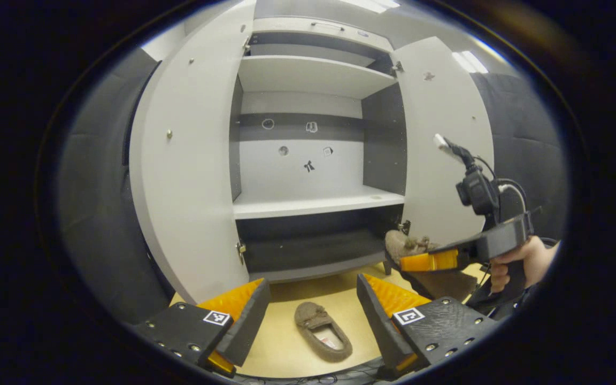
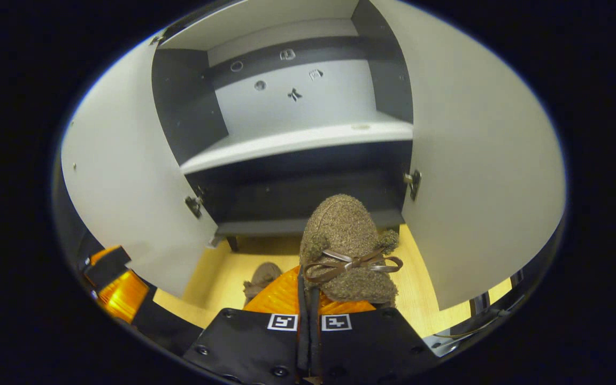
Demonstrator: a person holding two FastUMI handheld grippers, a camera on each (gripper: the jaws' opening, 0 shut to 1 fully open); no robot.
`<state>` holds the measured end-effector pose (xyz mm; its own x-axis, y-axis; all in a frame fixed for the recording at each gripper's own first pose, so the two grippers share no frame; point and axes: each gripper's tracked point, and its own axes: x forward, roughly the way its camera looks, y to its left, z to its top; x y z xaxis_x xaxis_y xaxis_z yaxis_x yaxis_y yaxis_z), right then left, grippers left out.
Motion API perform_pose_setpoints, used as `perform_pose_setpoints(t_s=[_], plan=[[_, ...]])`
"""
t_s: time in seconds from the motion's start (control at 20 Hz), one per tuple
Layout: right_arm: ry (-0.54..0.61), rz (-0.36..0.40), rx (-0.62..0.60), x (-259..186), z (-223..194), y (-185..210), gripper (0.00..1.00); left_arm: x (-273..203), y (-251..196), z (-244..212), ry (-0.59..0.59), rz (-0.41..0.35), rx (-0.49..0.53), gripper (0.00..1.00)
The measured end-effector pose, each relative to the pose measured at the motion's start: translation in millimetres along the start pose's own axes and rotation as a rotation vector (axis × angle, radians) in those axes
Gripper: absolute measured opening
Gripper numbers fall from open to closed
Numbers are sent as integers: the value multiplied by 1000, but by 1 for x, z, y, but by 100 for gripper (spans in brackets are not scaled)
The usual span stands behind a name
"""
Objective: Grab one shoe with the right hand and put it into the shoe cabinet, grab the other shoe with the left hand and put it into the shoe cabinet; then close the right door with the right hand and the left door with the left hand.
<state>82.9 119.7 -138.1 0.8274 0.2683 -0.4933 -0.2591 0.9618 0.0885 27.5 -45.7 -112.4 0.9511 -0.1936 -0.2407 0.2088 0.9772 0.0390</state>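
Cabinet doors [image 1: 185, 176] open, second shoe [image 1: 323, 331] on floor [image 1: 281, 342]

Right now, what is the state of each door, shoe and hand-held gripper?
Left door: open.
Right door: open.
Shoe on the floor: lying free, not gripped.
Held shoe: gripped, outside the cabinet.
Left hand-held gripper: open.
Right hand-held gripper: shut on the held shoe.

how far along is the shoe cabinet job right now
Nothing is stowed yet. In hand: the right gripper is shut on the first shoe, held in front of the cabinet's dark bottom shelf, not yet inside. Left: place it, then the open left gripper takes the second shoe lying on the floor. Both the left door and right door stand open and need closing.
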Motion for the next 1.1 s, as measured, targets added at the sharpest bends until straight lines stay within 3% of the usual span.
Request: perform_pose_setpoints(t_s=[0.45, 0.6, 0.7, 0.8, 0.85, 0.9, 1.1], plan=[[-196, 53, -134, 22, 149, 9, 2, 36, -3, 52, -99, 4, 10, 96], [-237, 52, -124, 45, 188, 4, 2, 45, -3, 65, -106, 16, 1, 88], [-267, 59, -110, 59, 212, 1, 2, 49, -3, 71, -107, 32, -15, 99], [-283, 75, -127, 80, 232, -1, 2, 53, -4, 76, -100, 49, -25, 99], [-293, 71, -134, 89, 243, -5, 2, 54, -3, 78, -95, 57, -26, 88], [-306, 57, -132, 101, 255, -10, 2, 56, -2, 80, -94, 67, -22, 99], [-302, 19, -119, 148, 280, -31, 2, 63, 4, 89, -86, 122, 2, 99]])
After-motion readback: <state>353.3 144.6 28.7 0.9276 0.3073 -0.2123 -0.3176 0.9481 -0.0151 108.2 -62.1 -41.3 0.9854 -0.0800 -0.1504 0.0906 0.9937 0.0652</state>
